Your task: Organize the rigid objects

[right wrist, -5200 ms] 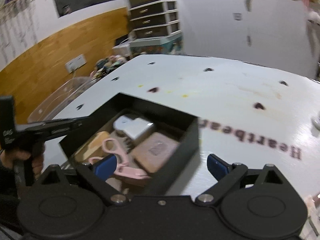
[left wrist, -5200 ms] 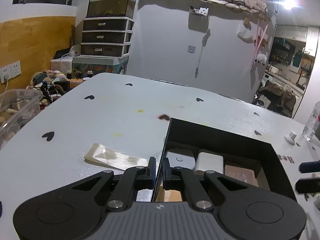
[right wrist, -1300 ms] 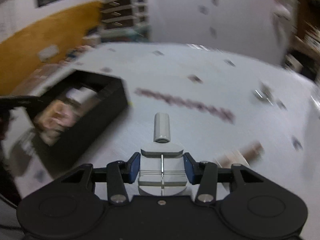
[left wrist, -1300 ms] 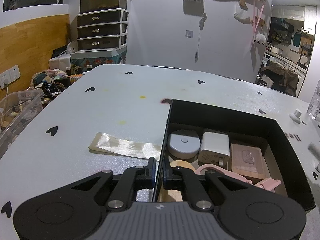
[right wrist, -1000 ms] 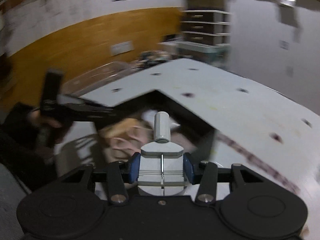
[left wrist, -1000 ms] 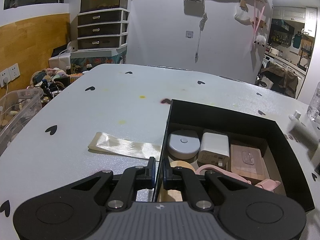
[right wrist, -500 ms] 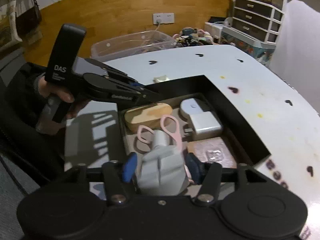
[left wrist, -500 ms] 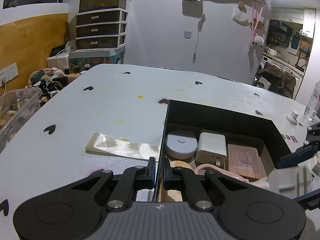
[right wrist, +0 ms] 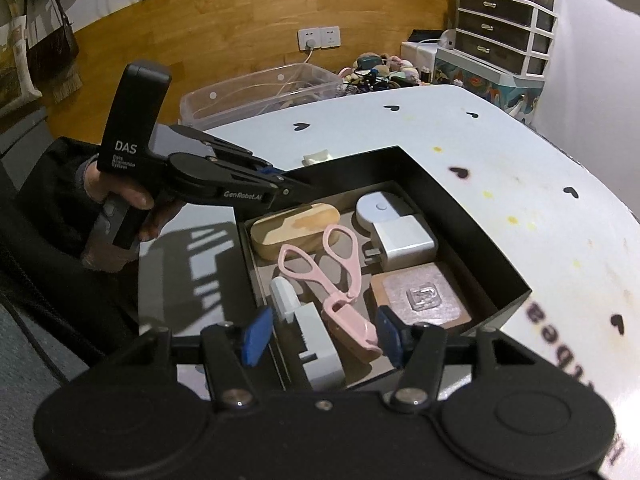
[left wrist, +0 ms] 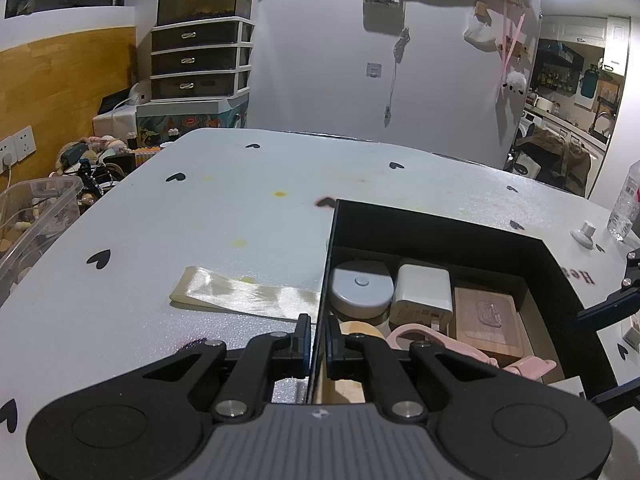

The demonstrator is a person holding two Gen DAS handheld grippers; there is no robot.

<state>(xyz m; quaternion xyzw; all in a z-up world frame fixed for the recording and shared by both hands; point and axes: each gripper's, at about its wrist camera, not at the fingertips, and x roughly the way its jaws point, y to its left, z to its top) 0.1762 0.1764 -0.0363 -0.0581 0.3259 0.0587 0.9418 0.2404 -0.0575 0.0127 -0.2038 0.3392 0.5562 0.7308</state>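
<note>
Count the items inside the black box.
6: wooden case and scissors near left wall, round device, charger, hook card, grey tool. More may hide underneath.

From my left cam the right gripper is mostly cut off at the edge, and my own fingers hide the box wall they're pinching.

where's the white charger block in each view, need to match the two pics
Left wrist view: the white charger block sits mid-right, in the black box, between the round grey puck on its left and the brown square pad on its right.
Right wrist view: the charger is right of centre, just below the puck, above the pad.
Shared landmark: the pink scissors lying beside it.
</note>
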